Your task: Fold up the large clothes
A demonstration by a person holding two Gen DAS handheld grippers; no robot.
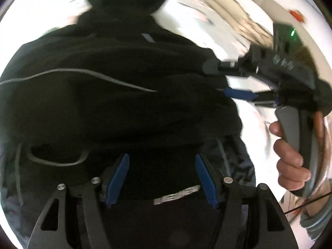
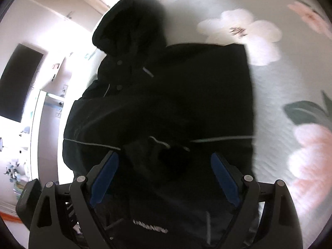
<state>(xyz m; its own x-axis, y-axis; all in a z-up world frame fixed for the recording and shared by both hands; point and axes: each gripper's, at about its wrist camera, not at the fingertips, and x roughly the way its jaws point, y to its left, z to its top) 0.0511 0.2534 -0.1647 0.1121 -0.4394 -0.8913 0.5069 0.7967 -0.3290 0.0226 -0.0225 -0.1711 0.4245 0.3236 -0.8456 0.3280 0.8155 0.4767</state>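
Black hooded jacket (image 2: 176, 103) spread on floral bedspread (image 2: 290, 83), hood (image 2: 132, 20) at far end, sleeves folded across front. Left gripper (image 1: 161, 178) above jacket hem, blue fingers (image 1: 118, 178) spread apart, grasping nothing. Right gripper (image 2: 164, 178) likewise released, fingers (image 2: 224, 178) wide over dark fabric, handle gripped by a hand (image 1: 290, 155) in left wrist view.
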